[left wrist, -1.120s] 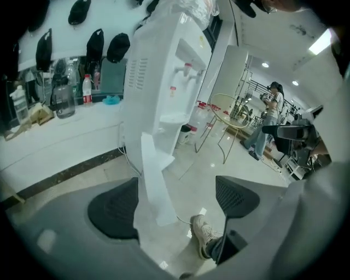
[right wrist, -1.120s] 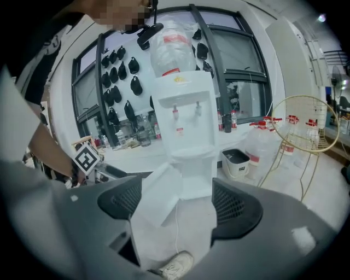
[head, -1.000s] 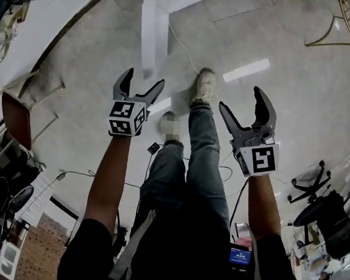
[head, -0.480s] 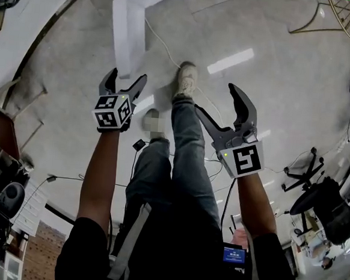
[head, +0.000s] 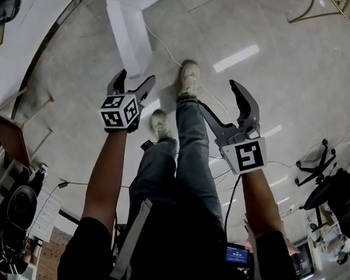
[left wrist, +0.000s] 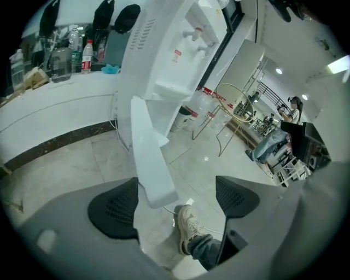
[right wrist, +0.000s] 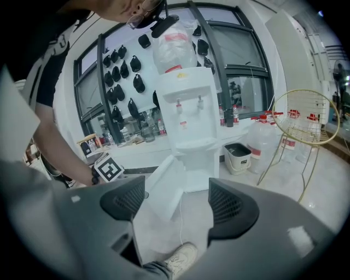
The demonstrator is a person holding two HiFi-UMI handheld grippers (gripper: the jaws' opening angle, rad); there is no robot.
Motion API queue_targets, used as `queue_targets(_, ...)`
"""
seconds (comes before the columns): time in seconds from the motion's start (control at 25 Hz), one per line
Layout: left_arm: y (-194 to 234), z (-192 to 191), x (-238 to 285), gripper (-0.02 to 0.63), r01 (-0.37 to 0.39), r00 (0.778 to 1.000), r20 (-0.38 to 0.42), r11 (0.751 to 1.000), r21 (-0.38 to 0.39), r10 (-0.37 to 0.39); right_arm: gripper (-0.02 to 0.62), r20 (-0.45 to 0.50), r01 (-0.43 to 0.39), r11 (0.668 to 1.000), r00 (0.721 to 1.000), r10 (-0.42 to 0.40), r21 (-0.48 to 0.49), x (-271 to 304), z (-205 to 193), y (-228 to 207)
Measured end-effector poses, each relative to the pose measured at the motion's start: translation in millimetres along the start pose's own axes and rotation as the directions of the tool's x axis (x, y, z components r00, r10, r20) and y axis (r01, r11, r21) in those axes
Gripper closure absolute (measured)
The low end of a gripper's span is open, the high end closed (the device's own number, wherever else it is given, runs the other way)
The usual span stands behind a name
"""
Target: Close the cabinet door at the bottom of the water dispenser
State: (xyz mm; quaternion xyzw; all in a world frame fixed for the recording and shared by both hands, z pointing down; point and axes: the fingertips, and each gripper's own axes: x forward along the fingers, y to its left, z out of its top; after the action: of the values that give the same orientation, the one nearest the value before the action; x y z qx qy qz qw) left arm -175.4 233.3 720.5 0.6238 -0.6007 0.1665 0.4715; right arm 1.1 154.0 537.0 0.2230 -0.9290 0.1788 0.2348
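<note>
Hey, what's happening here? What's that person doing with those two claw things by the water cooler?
A person faces a water dispenser whose bottom cabinet door hangs open, with a hand-held gripper in each hand. The left gripper is open and empty, close to the door but not touching it. The right gripper has just been closing its jaws slightly, with nothing between them. The door is not yet shut.

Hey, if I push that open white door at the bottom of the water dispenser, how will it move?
The cabinet door looks like a thin flat panel, so it probably swings lightly on its hinge without bending. The water dispenser is tall with a big bottle on top, so a hard shove might rock it.
</note>
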Motion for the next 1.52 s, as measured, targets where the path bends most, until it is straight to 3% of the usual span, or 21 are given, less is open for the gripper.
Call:
queue_targets(0.36, -29, 2, 10, 0.155, 0.069, 0.997, -0.027, 0.997, 0.015, -0.069, 0.252, 0.005, 0.126, 0.989, 0.992, -0.127, 0.071, -20, -16, -19)
queue_targets(0.96, -77, 26, 46, 0.175, 0.122, 0.991, -0.06, 0.991, 0.045, -0.12, 0.268, -0.013, 0.133, 0.985, 0.991, -0.133, 0.109, -24, -15, -65)
queue_targets(1.52, -107, 71, 80, 0.189, 0.148, 0.987, -0.081, 0.984, 0.098, -0.141, 0.279, 0.0, 0.181, 0.973, 0.983, -0.183, 0.143, -24, -2, -120)
